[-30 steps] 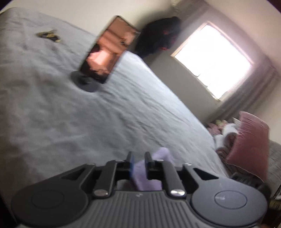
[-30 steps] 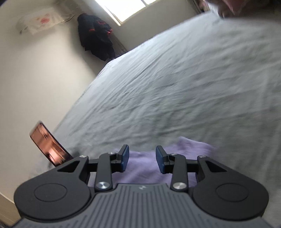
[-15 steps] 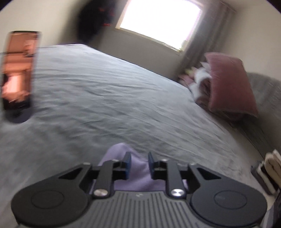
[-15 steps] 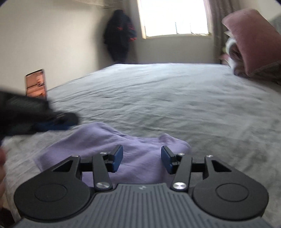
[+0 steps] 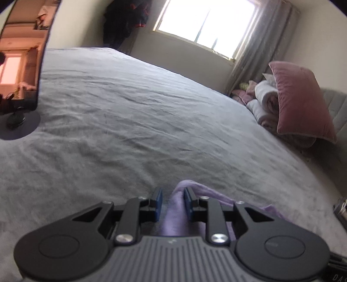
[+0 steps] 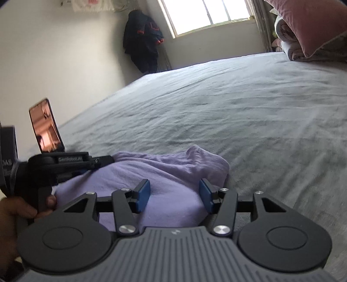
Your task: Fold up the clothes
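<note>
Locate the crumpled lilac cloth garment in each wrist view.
Left wrist: crumpled lilac cloth garment, bottom centre, between the left gripper fingers.
Right wrist, lower centre, ahead of the right gripper.
Shared landmark: dark jacket hanging beside the window.

A plain lilac garment lies on a grey bedspread near a dusky-pink pillow.
</note>
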The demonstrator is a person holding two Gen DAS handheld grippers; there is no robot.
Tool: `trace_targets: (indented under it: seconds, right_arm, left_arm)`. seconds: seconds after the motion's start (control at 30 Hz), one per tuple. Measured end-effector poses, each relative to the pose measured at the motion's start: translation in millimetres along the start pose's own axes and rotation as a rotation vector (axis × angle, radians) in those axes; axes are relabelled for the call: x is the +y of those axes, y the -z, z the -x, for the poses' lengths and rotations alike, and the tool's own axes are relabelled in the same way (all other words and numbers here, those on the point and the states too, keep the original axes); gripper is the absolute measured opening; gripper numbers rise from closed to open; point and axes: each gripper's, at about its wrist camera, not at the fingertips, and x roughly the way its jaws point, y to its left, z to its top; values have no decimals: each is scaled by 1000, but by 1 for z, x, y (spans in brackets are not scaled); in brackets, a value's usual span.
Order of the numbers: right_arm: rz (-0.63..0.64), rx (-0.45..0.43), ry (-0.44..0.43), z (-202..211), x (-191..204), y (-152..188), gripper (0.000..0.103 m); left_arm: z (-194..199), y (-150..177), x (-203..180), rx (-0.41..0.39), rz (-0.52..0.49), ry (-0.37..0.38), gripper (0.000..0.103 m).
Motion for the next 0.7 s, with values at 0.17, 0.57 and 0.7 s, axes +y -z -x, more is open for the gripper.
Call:
trace_targets:
  seconds: [0.17, 0.57, 0.7]
  right_arm:
    - [-61, -20, -62, 14, -9, -5, 56]
    - [323, 145, -146, 35, 47, 4, 30]
    - [405, 294, -102, 38, 56, 8, 29]
  left_arm:
    - [26, -26, -8, 65, -1, -34, 39]
    - [74, 4, -26, 136, -345, 1, 39]
    - [77, 18, -14, 183, -338, -43, 43]
